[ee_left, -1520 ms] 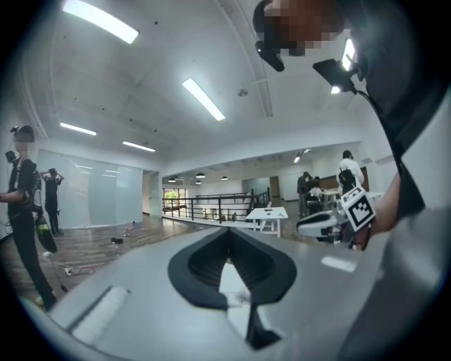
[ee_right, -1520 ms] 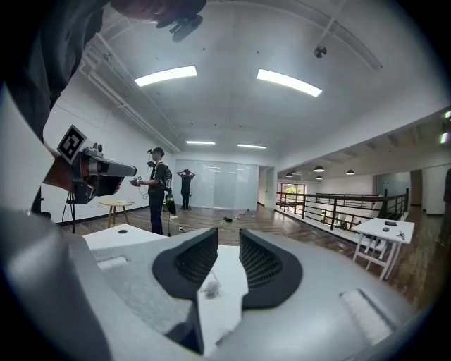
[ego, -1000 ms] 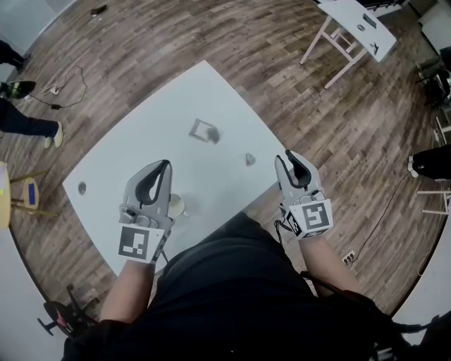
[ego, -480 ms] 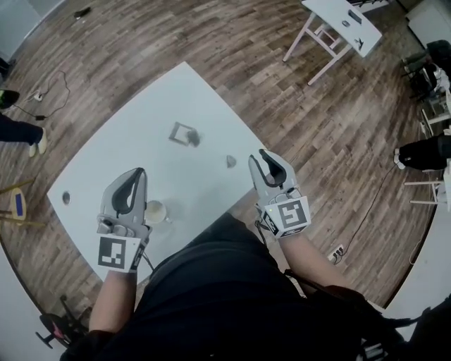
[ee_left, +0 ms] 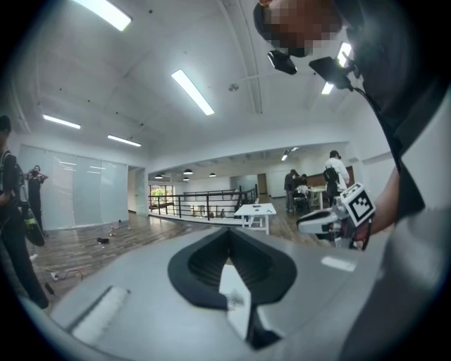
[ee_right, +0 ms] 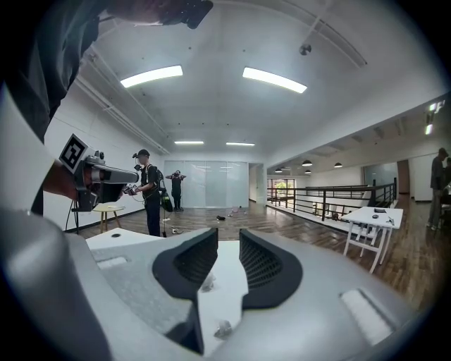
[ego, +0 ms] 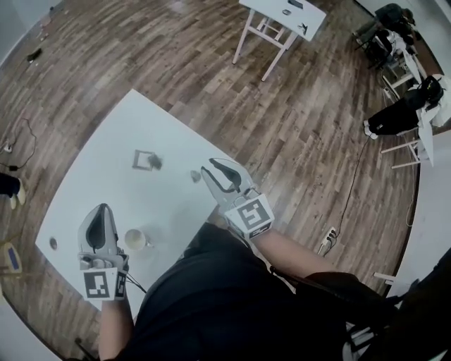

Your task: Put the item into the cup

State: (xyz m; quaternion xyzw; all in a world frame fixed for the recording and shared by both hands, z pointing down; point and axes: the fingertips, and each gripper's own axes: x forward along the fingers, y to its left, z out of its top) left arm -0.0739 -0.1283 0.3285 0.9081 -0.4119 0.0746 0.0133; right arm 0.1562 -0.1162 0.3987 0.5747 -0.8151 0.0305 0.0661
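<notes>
A cream cup (ego: 134,240) with a handle stands on the white table (ego: 106,176), near its front edge. Just left of the cup is my left gripper (ego: 104,208), its jaws shut with nothing in them; the left gripper view shows the tips (ee_left: 227,233) touching. A small grey item (ego: 195,175) lies near the table's right edge. My right gripper (ego: 215,166) hovers right beside that item, open and holding nothing. Through its gap (ee_right: 227,240) I see bare table and small grey bits. A square grey frame (ego: 146,161) with a dark lump lies farther back.
A dark spot (ego: 53,243) marks the table's left corner. Wooden floor surrounds the table. A second white table (ego: 282,14) on wooden legs stands far off, with seated people (ego: 402,113) to the right. A person (ee_right: 149,190) stands by a yellow stool (ee_right: 113,206).
The head view has swung, so table and grippers sit lower and further left. The right gripper has come closer to the small grey item. The left gripper stays by the cup.
</notes>
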